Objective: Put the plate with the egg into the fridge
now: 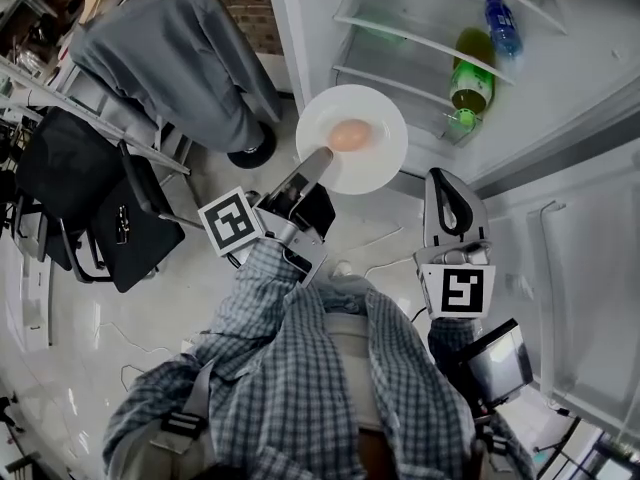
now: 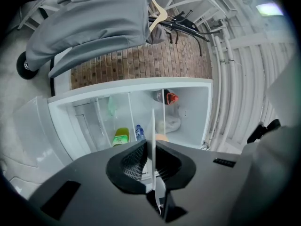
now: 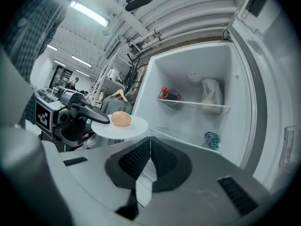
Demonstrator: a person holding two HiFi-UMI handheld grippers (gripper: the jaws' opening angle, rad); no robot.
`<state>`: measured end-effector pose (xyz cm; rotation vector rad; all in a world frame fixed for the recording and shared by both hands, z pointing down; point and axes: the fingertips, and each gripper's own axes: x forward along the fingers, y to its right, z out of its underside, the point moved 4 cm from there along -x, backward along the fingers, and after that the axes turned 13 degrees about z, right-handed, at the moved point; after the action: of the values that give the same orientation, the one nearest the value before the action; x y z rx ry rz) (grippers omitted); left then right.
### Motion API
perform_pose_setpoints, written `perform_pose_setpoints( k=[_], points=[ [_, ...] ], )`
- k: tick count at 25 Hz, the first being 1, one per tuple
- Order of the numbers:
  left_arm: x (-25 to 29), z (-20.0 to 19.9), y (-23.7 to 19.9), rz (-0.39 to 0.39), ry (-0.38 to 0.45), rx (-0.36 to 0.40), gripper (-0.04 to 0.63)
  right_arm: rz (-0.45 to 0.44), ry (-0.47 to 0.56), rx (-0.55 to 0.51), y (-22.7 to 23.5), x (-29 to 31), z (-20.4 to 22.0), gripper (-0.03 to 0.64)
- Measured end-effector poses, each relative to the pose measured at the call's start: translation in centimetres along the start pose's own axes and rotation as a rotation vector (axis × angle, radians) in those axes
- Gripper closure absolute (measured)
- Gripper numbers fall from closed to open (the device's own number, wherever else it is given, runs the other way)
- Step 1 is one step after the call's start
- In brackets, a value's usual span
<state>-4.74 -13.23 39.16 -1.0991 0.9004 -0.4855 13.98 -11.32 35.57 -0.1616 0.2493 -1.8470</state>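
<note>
Plate up in the air, just out in front of the open fridge, not yet inside. Pinched by its near rim in left gripper, clamped tight on the thin edge (from that gripper's own view, a white sliver edge-on between the pads). Egg sitting loose near the middle, nothing there to stop a roll. Right gripper hanging near the plate's lower right, closed up on nothing, doing no work.

Looks like the carry-in stage: door open, shelves within reach, set-down yet to come. Green bottle and blue bottle already lying in the fridge; red-capped bottle and bag on an upper shelf further in.

To do this well: keep it dead level, since gripped from one side only and likely to droop at the far edge. Go in slow, no jerks, no sudden stop. Pick a bare stretch of shelf, well apart from the bottles. Clear the shelf lip first, then lower to a flat seat. Let go only once fully resting, then back straight out without dragging the rim. At any sign of sag, worth bringing right gripper under the far edge as a prop.
</note>
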Motion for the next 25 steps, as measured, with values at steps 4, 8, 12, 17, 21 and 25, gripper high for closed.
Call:
perform_pose_setpoints(
  k=[4,8,12,17,21,25],
  points=[
    [1.2,0.1,-0.2,0.007,-0.019,-0.015,0.571,0.003,0.015,-0.027,0.3,0.5,-0.4,0.608],
    [2.9,0.0,-0.4,0.019,-0.047,-0.031,0.571,0.018,0.035,-0.054,0.9,1.2,-1.1,0.609],
    [4.7,-0.5,-0.7,0.033,-0.079,-0.047,0.571,0.030,0.049,-0.123,1.4,2.4,-1.7,0.609],
    [6.9,-1.7,-1.3,0.035,-0.109,-0.065,0.571,0.040,0.038,-0.254,1.6,4.2,-2.2,0.609],
    [8.6,-2.5,-1.8,0.019,-0.138,-0.050,0.571,0.045,0.023,-0.375,1.4,5.0,-2.2,0.607],
    [10.1,-2.9,-1.9,0.021,-0.163,-0.044,0.571,0.051,0.054,-0.490,1.0,5.6,-2.3,0.607]
  ],
)
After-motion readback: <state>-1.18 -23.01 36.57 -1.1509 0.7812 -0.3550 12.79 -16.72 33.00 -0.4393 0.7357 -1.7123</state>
